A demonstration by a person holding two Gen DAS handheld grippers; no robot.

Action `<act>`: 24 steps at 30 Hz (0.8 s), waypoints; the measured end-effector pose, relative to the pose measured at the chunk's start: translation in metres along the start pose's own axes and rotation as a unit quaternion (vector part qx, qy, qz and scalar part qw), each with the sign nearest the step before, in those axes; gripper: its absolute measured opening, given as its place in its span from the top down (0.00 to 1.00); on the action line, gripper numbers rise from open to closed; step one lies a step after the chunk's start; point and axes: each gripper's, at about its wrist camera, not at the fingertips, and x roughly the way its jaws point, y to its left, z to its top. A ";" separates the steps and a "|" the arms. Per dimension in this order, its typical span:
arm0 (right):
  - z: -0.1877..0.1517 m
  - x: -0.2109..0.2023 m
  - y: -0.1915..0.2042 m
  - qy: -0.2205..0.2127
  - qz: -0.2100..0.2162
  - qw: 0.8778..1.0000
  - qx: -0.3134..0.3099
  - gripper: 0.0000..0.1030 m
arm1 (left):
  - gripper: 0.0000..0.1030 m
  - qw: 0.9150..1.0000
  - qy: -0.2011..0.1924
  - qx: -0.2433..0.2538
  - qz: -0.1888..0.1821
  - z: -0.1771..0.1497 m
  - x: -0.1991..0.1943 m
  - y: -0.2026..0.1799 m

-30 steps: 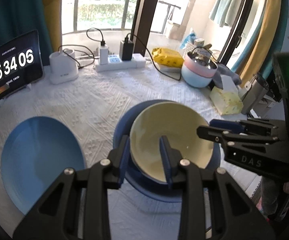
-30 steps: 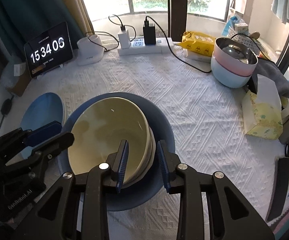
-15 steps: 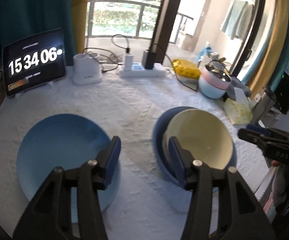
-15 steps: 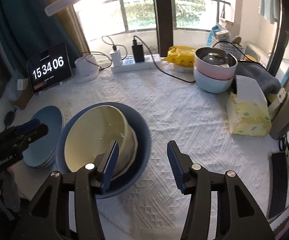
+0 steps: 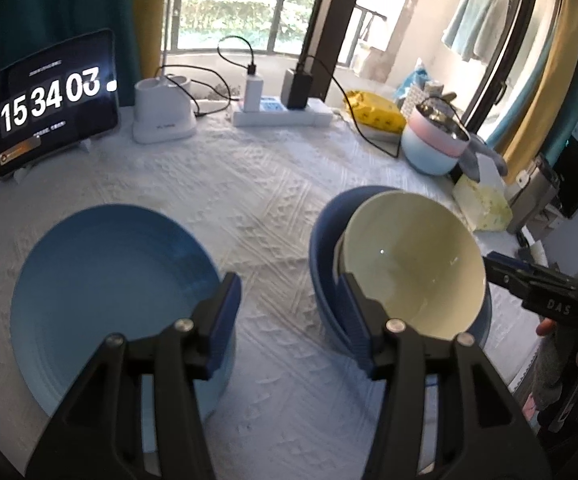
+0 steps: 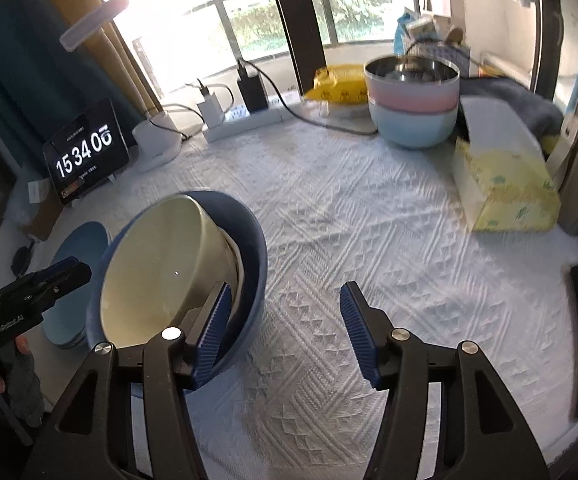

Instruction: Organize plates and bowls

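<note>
The left tool (image 5: 289,312) is being held partly open with nothing between its pads; only the cloth-covered worktop (image 5: 257,208) is seen in the gap. The right tool (image 6: 285,320) has just been opening wider and is likewise gripping nothing. The cream bowl (image 5: 413,264) is sitting nested in the dark blue bowl (image 5: 323,240), tilted rather than level, with a paler rim showing beneath it. The light blue plate (image 5: 109,288) is lying flat on the worktop, just beside the left tool's left finger — apart from the bowls.

Risks are being judged as follows. The tilted cream bowl could be rocked or tipped out if either tool is brought down on its rim off-centre. The plate's low edge could be missed, or the plate pushed across the cloth, which could bunch.

Around the work: a clock tablet (image 5: 55,108), a white charger base (image 5: 163,116) and a power strip (image 5: 281,114) with trailing cables are standing at the far edge. Stacked pastel bowls (image 6: 413,104) and a yellow tissue box (image 6: 505,188) are crowding the right side — limiting room there.
</note>
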 end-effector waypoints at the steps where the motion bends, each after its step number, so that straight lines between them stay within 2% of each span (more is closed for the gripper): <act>1: 0.000 0.004 -0.001 0.006 -0.002 1.000 0.003 0.42 | 0.50 1.000 0.004 0.003 0.005 0.000 0.003 -0.001; 5: -0.001 0.016 -0.001 0.021 -0.004 1.000 0.007 0.42 | 0.50 1.000 0.014 0.017 0.017 -0.001 0.011 -0.005; 10: -0.001 0.022 -0.001 0.015 -0.009 1.000 0.008 0.42 | 0.49 0.999 0.023 0.039 0.028 -0.003 0.019 -0.012; 17: -0.004 0.028 0.004 0.003 -0.050 0.999 0.014 0.42 | 0.49 0.999 0.028 0.029 0.019 -0.002 0.025 -0.008; 24: -0.008 0.030 -0.005 -0.007 -0.023 0.999 0.045 0.43 | 0.49 0.999 0.022 0.020 0.017 -0.005 0.023 -0.008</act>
